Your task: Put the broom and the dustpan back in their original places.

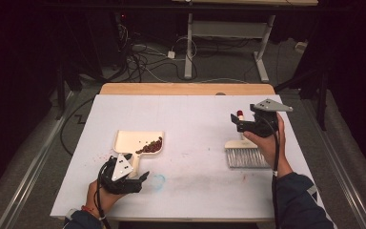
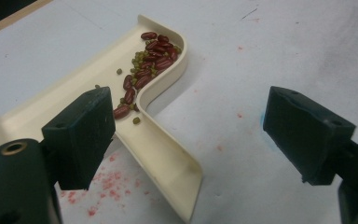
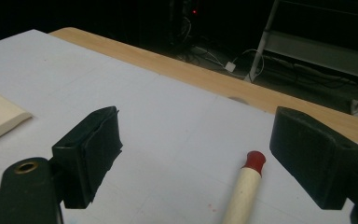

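Right claw (image 3: 196, 154) above cream brush handle (image 3: 242, 193)

Brush (image 1: 242, 155): handle mostly hidden behind the right hand-held gripper (image 1: 237, 122) and hand in the high view; in the right gripper view the bristles are cut off by the bottom edge. Dustpan (image 1: 136, 142): handle end covered by the left hand-held gripper (image 1: 140, 179) in the high view; cut by the left edge in the right gripper view. Beans (image 1: 150, 146) too small there to tell apart. Bench (image 1: 186, 89) near edge partly hidden by the forearms. Background beyond the bench too dark to read.
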{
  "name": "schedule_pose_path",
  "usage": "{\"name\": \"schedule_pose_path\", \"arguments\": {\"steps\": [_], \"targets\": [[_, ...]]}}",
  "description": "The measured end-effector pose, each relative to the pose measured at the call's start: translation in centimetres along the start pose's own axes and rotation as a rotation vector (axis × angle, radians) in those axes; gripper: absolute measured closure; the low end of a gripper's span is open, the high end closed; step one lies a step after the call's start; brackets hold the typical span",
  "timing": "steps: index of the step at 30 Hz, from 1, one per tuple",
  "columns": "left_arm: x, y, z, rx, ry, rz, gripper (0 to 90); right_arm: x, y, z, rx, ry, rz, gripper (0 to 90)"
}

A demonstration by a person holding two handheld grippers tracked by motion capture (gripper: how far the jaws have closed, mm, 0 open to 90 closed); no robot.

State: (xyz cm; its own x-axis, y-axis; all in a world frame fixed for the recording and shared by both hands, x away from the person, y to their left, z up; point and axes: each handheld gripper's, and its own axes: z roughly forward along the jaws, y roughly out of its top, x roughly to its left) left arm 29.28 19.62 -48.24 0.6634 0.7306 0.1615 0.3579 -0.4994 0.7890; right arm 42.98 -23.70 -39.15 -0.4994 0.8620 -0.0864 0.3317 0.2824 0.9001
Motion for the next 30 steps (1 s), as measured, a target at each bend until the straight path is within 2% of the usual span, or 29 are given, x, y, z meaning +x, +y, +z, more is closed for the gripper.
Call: {"name": "schedule_pose_path", "arguments": {"steps": [5,9,13,14,16,18,20,26,30], "targets": [[0.0,0.0,0.0,0.003,-0.004,0.0,16.2,0.4,0.3,-0.6,-0.014,0.009,-0.01,17.1],[0.0,0.0,0.0,0.007,-0.008,0.004,16.2,0.9,0.5,-0.9,-0.008,0.004,-0.041,17.7],[0.0,0.0,0.0,0.007,-0.008,0.004,16.2,1.2,0.5,-1.2,-0.001,0.006,-0.055,17.9],[0.0,0.0,0.1,0.003,-0.003,0.014,16.2,1.3,0.5,-1.4,-0.002,0.008,-0.052,18.0],[0.0,0.0,0.1,0.009,-0.009,0.004,16.2,1.4,0.6,-1.7,-0.013,0.012,-0.061,18.1],[0.0,0.0,0.1,0.007,-0.004,0.02,16.2,1.6,0.7,-2.0,-0.017,0.01,-0.069,18.1],[-0.1,0.0,0.1,0.013,-0.011,0.006,16.2,1.6,0.7,-2.3,-0.022,0.011,-0.079,18.2],[-0.2,0.0,0.1,0.019,-0.02,0.013,16.2,2.3,0.7,-3.0,-0.05,0.015,-0.092,19.8],[-0.2,0.0,0.1,0.018,-0.022,0.014,16.2,2.7,0.8,-3.3,-0.054,0.037,-0.103,19.5]]}}
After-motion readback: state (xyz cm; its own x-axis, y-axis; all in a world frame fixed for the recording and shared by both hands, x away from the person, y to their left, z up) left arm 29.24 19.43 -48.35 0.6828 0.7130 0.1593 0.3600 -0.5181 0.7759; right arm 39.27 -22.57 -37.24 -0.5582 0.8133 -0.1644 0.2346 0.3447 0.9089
